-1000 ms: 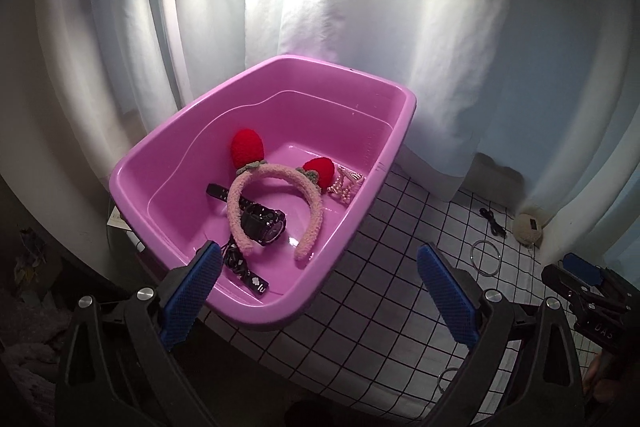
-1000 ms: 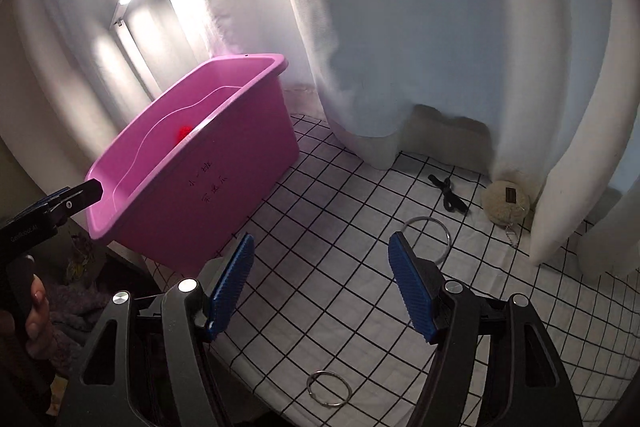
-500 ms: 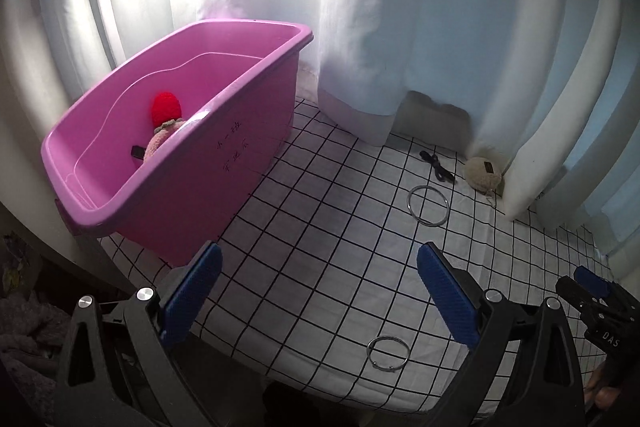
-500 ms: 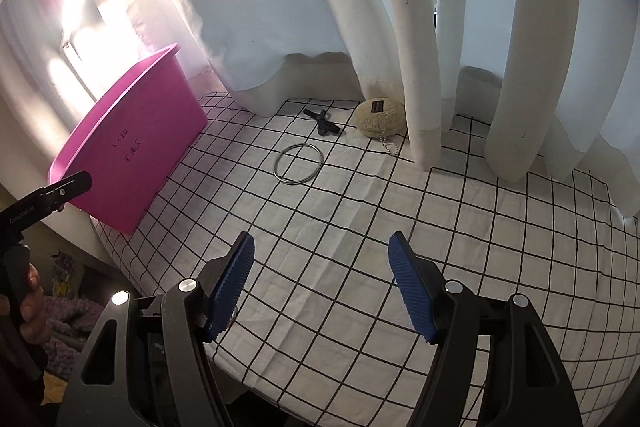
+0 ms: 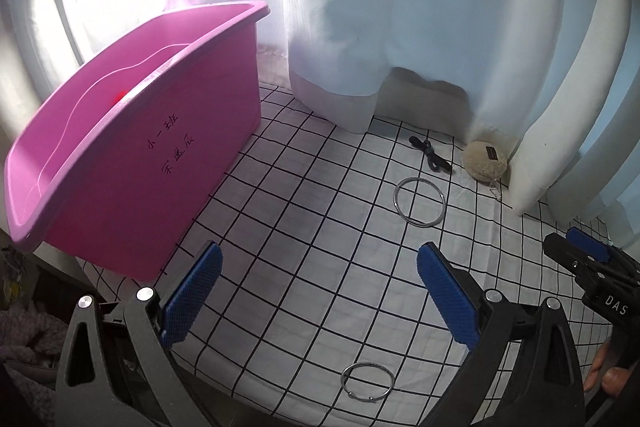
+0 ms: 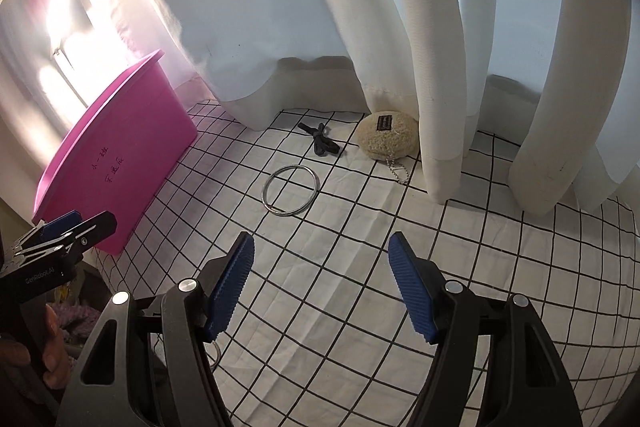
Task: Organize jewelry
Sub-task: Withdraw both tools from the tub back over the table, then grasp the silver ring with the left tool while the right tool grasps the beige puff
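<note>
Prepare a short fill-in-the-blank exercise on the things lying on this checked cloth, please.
1. The bin at the cloth's left edge is coloured ____.
2. The number of metal rings lying on the checked cloth is ____.
3. The black hair tie lies between the bin and the fluffy beige ____.
4. Both grippers' jaws stand ____.

Missing words: pink; two; pouch; open

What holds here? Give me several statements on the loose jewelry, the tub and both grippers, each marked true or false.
1. Two metal rings lie on the checked cloth: the larger ring and the smaller ring. True.
2. The left gripper grips a ring. False: it is open and empty.
3. The pink tub stands left of the rings. True.
4. The right gripper is shut. False: its jaws stand apart.
5. The black hair tie lies inside the tub. False: it lies on the cloth beside the round plush charm.
</note>
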The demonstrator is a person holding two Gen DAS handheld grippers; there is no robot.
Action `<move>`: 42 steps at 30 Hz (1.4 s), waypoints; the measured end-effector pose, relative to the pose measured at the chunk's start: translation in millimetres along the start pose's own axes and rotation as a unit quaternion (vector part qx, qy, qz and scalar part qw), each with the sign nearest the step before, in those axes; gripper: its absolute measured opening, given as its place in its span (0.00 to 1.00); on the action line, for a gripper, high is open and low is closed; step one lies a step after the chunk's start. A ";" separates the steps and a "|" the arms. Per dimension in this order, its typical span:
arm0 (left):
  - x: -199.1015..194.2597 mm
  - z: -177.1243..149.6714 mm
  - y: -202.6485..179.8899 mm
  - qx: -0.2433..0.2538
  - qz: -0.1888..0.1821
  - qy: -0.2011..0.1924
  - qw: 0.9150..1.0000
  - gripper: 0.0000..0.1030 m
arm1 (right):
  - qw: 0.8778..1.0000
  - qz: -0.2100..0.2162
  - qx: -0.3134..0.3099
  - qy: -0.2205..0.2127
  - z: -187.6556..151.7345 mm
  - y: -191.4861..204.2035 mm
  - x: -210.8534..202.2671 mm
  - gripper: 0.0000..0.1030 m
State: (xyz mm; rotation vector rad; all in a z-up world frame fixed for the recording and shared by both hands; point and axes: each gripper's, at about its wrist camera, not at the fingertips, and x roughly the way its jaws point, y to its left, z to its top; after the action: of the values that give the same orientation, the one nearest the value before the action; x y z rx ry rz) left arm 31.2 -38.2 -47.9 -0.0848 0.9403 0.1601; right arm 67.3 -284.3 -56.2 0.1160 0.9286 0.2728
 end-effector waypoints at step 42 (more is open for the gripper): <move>154.5 4.0 -107.5 0.030 -0.012 0.030 0.999 0.93 | 0.998 -0.044 -0.027 0.037 73.3 -61.7 161.4 0.65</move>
State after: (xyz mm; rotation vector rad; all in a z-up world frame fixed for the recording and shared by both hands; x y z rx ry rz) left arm 142.5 -128.1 -170.3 -0.0462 1.0038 0.1073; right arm 229.0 -296.8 -150.7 0.0149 0.9962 0.2222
